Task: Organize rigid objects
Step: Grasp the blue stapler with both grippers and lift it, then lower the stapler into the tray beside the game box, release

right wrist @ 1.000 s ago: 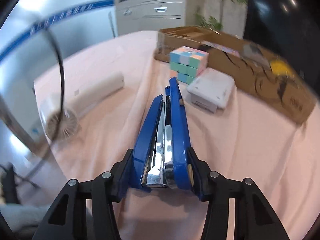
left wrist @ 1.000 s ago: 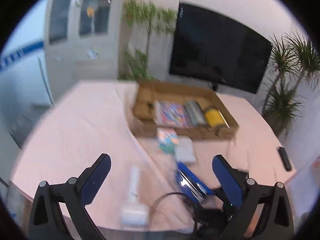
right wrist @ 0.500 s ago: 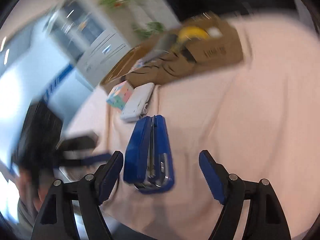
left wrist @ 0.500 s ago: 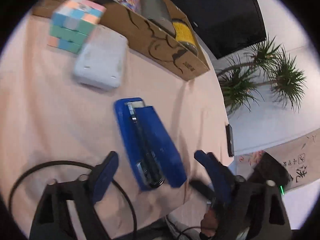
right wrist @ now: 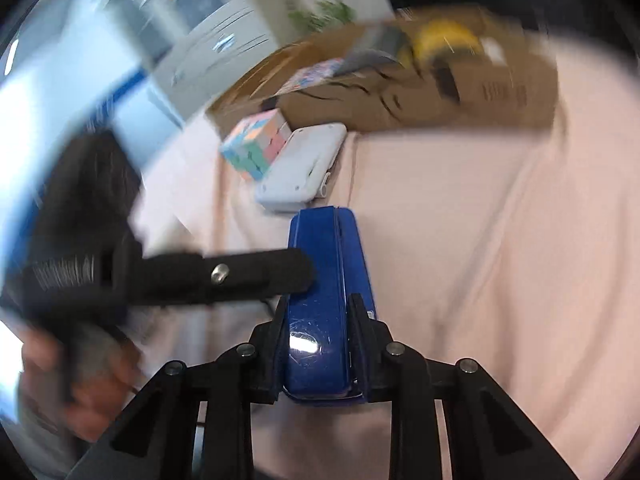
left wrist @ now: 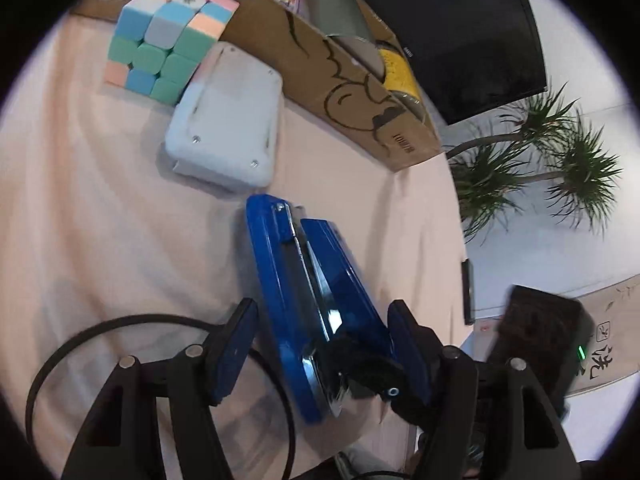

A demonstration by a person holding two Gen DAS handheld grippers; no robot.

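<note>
R gripper [right wrist: 320, 344]: jaws pinched tight on the rear end of the blue stapler [right wrist: 326, 304], pads pressing both its sides
L gripper [left wrist: 320, 344]: jaws have just been closing, half spread, stapler between them; right pad against the stapler's side, left pad w/ a thin gap, can't tell if it touches
Stapler: lies lengthwise away from both cams on the pink tablecloth [left wrist: 80, 220], nose toward the white device; in L view it's on its side, chrome inner rail showing
Black cable loop [left wrist: 48, 360]: on the cloth at L gripper's left
Person's hand [right wrist: 76, 380]: blurred, low left in R view, on the L gripper's handle
White device [left wrist: 228, 128]: flat, rounded corners, screws showing, just past the stapler's nose, touching the cube
Pastel puzzle cube [left wrist: 168, 36]: beside the white device, against the box wall
Cardboard box [left wrist: 352, 92]: behind both; holds a colourful flat item, a grey item, a yellow item
Far: black screen [left wrist: 460, 32], potted palms [left wrist: 560, 160]
</note>
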